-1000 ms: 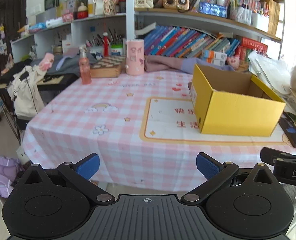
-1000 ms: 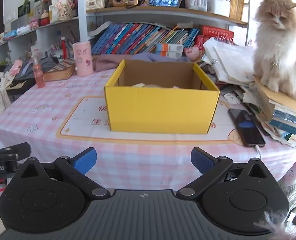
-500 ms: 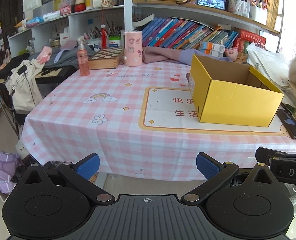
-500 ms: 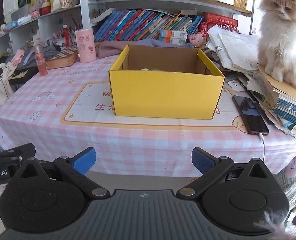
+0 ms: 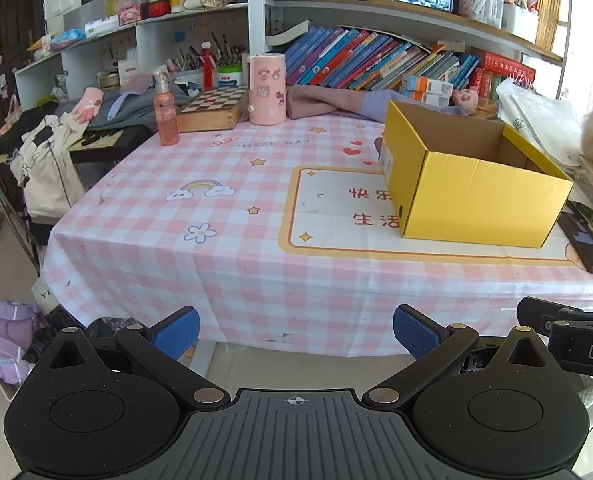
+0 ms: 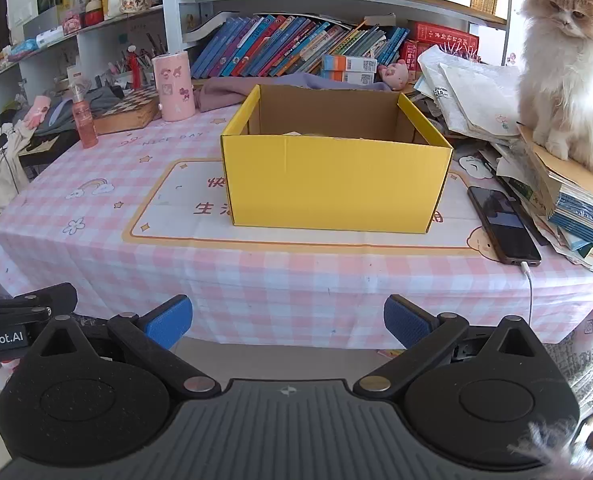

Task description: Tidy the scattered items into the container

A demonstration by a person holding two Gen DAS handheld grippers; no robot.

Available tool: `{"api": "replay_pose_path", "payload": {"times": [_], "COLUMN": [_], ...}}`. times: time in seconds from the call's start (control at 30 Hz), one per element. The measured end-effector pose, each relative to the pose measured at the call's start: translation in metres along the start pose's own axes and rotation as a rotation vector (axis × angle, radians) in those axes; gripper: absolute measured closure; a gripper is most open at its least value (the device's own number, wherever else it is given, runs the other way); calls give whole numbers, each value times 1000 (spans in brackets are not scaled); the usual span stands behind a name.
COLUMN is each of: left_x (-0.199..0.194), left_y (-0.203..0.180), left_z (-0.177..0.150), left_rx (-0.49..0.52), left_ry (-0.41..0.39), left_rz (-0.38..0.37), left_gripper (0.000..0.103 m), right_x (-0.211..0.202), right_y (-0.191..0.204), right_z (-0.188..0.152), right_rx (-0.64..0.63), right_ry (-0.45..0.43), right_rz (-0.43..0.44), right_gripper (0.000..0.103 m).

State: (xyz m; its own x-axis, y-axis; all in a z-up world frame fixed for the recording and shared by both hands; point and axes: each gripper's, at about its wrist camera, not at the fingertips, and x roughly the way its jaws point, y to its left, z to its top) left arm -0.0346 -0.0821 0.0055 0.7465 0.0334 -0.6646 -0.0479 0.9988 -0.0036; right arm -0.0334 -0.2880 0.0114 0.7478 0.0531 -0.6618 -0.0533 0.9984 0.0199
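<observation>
An open yellow cardboard box (image 6: 336, 184) stands on the pink checked tablecloth (image 6: 136, 240); it also shows in the left wrist view (image 5: 476, 200). A little pale content peeks above its front wall; the rest of the inside is hidden. My left gripper (image 5: 295, 330) is open and empty, held off the table's front edge. My right gripper (image 6: 288, 320) is open and empty, also off the front edge, facing the box. Each gripper's side shows at the edge of the other's view.
A black phone (image 6: 502, 224) lies right of the box with a cable. A cat (image 6: 568, 60) sits on stacked books and papers at the right. A pink spray bottle (image 5: 165, 110), chessboard box (image 5: 210, 110) and pink cylinder (image 5: 267, 90) stand at the back, before bookshelves.
Both grippers have drawn back and risen from the table, so the box and table look smaller and farther. Both stay open and empty.
</observation>
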Motion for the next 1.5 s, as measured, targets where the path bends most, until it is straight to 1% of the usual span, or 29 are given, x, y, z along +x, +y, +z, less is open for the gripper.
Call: {"api": "replay_pose_path", "payload": {"times": [0.67,1.5], "left_x": [5,11], "left_y": [1,5], "left_z": [2,2], "left_rx": [3,5], "left_ry": [14,24], "left_rz": [15,2], "left_gripper": [0,0], "right_x": [9,14], "right_y": [3,4], "right_z": [2,2], "right_rx": [-3,0], "right_ry": [15,19], "right_rz": [7,4], "right_gripper": [0,0]}}
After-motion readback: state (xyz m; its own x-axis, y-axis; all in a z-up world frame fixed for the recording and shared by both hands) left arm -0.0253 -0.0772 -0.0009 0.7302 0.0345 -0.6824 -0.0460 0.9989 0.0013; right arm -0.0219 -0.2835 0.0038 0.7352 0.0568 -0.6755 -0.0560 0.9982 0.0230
